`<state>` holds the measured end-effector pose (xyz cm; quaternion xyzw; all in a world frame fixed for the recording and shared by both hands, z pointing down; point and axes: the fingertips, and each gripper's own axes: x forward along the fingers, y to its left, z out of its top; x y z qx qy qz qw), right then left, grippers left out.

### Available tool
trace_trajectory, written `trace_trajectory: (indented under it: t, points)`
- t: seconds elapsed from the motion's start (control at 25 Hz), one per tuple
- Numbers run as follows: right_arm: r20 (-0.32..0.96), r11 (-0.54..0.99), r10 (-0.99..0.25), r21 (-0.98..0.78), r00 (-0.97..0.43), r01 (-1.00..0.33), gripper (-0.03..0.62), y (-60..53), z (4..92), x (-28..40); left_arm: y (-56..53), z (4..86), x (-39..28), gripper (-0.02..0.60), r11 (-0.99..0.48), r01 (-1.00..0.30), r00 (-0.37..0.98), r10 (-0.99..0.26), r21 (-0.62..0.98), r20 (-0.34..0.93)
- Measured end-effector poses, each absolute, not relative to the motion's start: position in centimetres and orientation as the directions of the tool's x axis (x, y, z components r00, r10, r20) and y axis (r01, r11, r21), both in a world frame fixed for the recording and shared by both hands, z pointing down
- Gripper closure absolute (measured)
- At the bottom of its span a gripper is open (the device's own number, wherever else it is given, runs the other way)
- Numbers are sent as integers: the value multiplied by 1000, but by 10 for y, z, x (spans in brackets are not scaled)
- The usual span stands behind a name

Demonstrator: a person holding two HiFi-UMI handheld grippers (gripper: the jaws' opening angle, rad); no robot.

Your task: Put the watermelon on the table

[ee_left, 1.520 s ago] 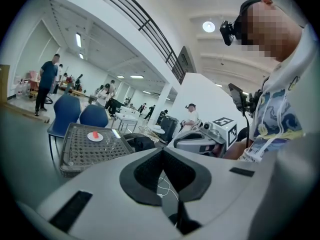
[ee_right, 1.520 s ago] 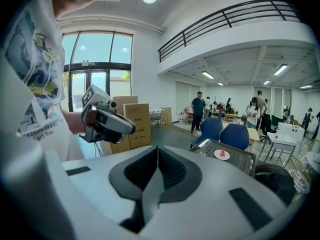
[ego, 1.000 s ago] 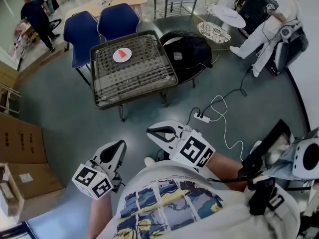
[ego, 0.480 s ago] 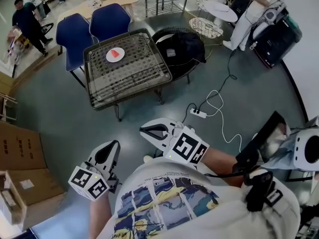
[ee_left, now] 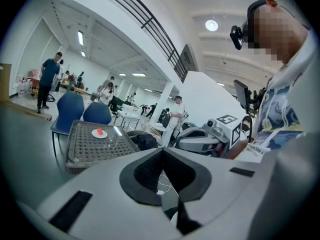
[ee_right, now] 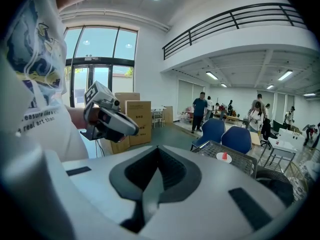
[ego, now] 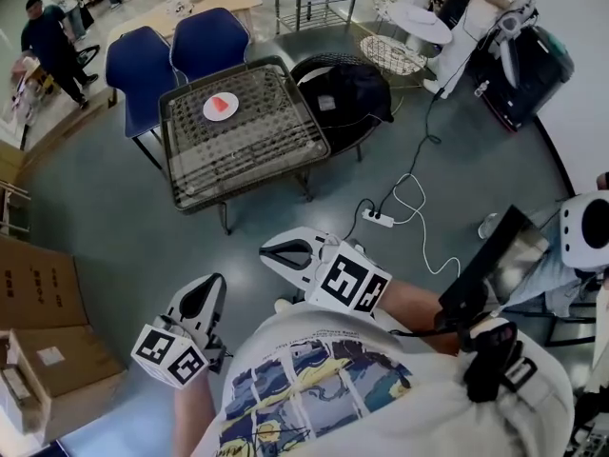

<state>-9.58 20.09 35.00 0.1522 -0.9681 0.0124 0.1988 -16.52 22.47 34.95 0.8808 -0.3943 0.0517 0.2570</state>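
Left tongs [ego: 216,281] and right tongs [ego: 269,251] are closed and empty, probably idle, since the watermelon [ego: 222,104] lies far off on the counter [ego: 262,155], upper left.

The watermelon [ego: 223,104] is sitting on a plate [ego: 210,112] on the table [ego: 259,152]. Two chairs [ego: 143,65] are standing behind the table. A bag [ego: 352,91] is lying just right of it, and boxes [ego: 43,279] are sitting far left.

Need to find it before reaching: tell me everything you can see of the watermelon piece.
The watermelon is a small red wedge, too distant to show rind or seeds. It rests on a round white plate on the dark mesh-topped table, toward the edge nearest the two blue chairs. Only the plate touches it.
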Motion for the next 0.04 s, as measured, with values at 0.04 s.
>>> trace_trajectory:
  t: [0.04]
  points:
    - [390, 955, -286, 37, -875, -295, 583, 200, 351, -99, 224, 350, -168, 572, -555, -722, 682, -670, 413, 293]
